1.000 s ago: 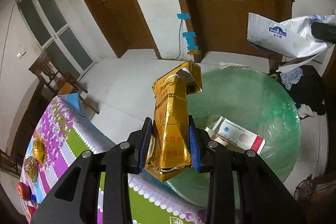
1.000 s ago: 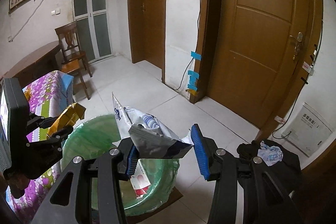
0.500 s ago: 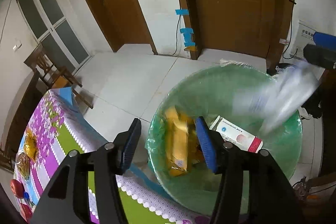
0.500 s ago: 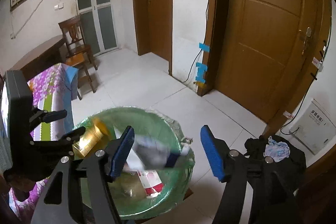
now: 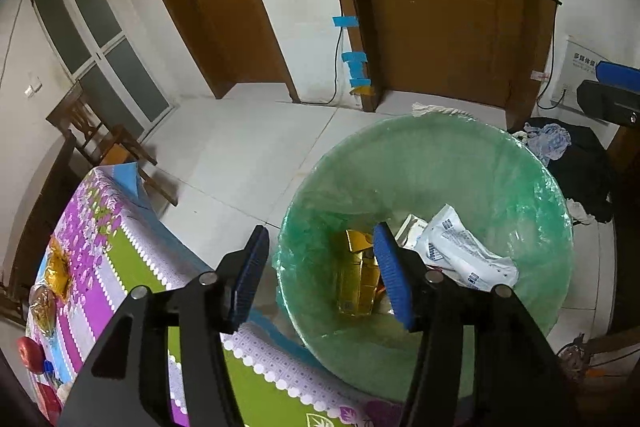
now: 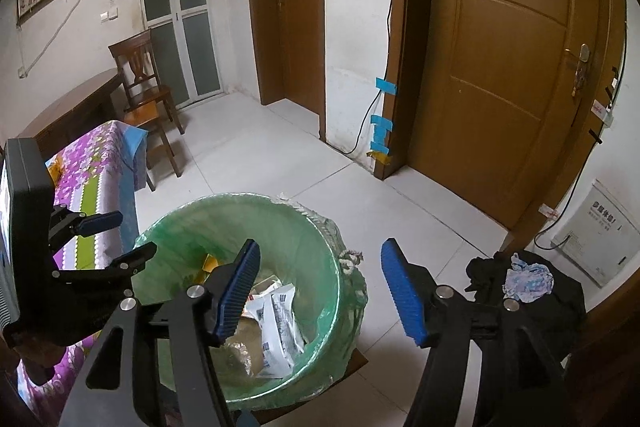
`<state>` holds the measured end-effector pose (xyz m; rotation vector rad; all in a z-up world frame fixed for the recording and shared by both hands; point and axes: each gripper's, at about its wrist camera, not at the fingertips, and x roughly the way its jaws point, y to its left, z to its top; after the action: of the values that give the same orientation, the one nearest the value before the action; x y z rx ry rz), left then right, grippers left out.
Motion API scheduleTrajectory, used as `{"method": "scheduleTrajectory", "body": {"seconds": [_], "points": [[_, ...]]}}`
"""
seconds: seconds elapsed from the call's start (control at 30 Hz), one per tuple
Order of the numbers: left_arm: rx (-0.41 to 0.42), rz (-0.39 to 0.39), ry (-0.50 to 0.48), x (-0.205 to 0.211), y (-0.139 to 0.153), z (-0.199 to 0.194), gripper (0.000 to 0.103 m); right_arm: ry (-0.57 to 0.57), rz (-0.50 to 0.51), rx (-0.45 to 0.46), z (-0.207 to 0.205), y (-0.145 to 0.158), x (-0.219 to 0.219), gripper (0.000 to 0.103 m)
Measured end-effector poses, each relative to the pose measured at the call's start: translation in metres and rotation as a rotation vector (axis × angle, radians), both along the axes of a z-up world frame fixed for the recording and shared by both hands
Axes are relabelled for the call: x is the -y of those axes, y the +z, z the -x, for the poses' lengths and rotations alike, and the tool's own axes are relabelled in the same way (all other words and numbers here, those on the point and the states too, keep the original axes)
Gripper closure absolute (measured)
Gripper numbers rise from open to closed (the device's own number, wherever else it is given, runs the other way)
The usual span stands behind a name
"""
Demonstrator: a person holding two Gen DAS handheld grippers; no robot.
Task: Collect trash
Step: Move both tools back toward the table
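Beside the corner of the table [image 5: 120, 251] with the flowered purple and green cloth stands the bin [image 5: 556, 211], lined with a green bag, its mouth wide open just off the table's edge. Both grippers hang over it with nothing in them: the left gripper [image 5: 320, 275] has its blue pads spread apart above the near-left part of the rim, and the right gripper [image 6: 320, 291] is likewise spread wide over the far-right part.

Down inside the bin I count three pieces of trash I can make out: one white printed pouch [image 5: 464, 255], one gold packet [image 5: 358, 275] and one small white box [image 5: 412, 227] half hidden behind the pouch. There may be more under them; I cannot tell.

What is left, I would judge, lies back on the table: two crumpled gold wrappers [image 5: 56, 271] near its far-left edge, one behind the other, and something red [image 5: 30, 353] at the near-left corner, too small to name. These lie to the left of and behind the left gripper, well apart from it, so the left hand is plainly the nearer one for the next pick. The wrappers look rumpled with no clear long axis.
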<state>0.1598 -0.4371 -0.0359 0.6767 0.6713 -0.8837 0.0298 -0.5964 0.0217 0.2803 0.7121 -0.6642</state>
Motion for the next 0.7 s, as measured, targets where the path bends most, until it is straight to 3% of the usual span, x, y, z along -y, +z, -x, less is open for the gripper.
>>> {"method": "scheduleTrajectory", "body": {"seconds": [0.5, 0.57, 0.7], "points": [[0.058, 0.022, 0.052, -0.018, 0.004, 0.006, 0.049, 0.018, -0.012, 0.054, 0.008, -0.007, -0.011, 0.038], [0.070, 0.041, 0.069, -0.026, 0.007, 0.008, 0.043, 0.021, -0.003, 0.078, 0.011, -0.006, -0.014, 0.036], [0.104, 0.099, 0.134, -0.054, 0.015, 0.009, 0.042, 0.023, 0.044, 0.154, 0.017, -0.002, -0.030, 0.034]]}}
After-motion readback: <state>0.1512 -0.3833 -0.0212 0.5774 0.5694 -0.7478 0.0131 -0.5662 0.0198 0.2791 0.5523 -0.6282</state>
